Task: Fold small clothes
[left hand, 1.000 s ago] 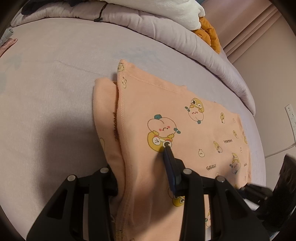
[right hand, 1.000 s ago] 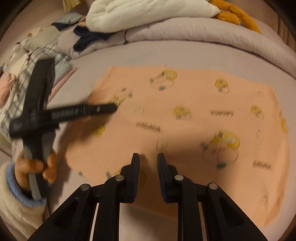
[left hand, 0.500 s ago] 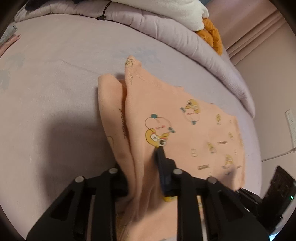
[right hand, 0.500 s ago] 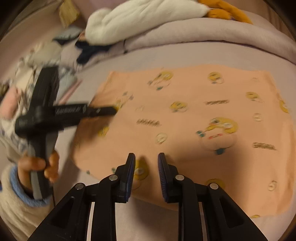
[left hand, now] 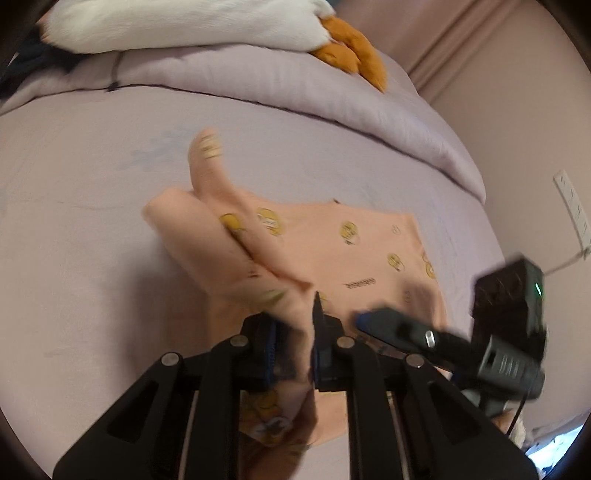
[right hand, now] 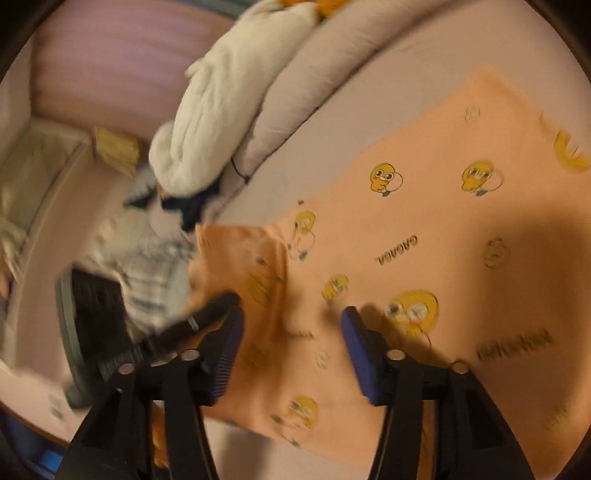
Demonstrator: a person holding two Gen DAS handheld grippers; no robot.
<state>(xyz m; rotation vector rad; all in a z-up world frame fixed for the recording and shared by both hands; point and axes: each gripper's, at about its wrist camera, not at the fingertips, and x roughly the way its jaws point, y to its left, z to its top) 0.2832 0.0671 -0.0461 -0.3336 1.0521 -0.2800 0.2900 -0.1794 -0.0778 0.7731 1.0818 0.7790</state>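
1. Two grippers work one garment: a peach cartoon-duck garment (left hand: 351, 254) lying on the lilac bedsheet (left hand: 74, 221), its far part flat and its near-left edge pulled up off the bed.
2. The left gripper (left hand: 295, 332) has its jaws nearly together, pinched on a bunched ridge of that raised edge; cloth fills the gap between the pads. Holding the edge high is, by my reading, what lets the flap be carried over the flat part to make a fold.
3. The lifted cloth forms a soft roll at the left of the garment, with one corner standing up toward the far side; it looks loose and would likely sag if released.
4. The right gripper (right hand: 291, 328) has its jaws opening, now fairly wide; they straddle the near part of the garment, but the pads press nothing. Judged from its position close beside the left tool, it is getting ready to take a second hold on the same edge.
5. Far across the bed lie a rolled lilac duvet (left hand: 295, 85) and a white fluffy blanket (left hand: 184, 22), well apart from the work.
6. The pictures are blurred, so exact contact at the right pads cannot be fixed.
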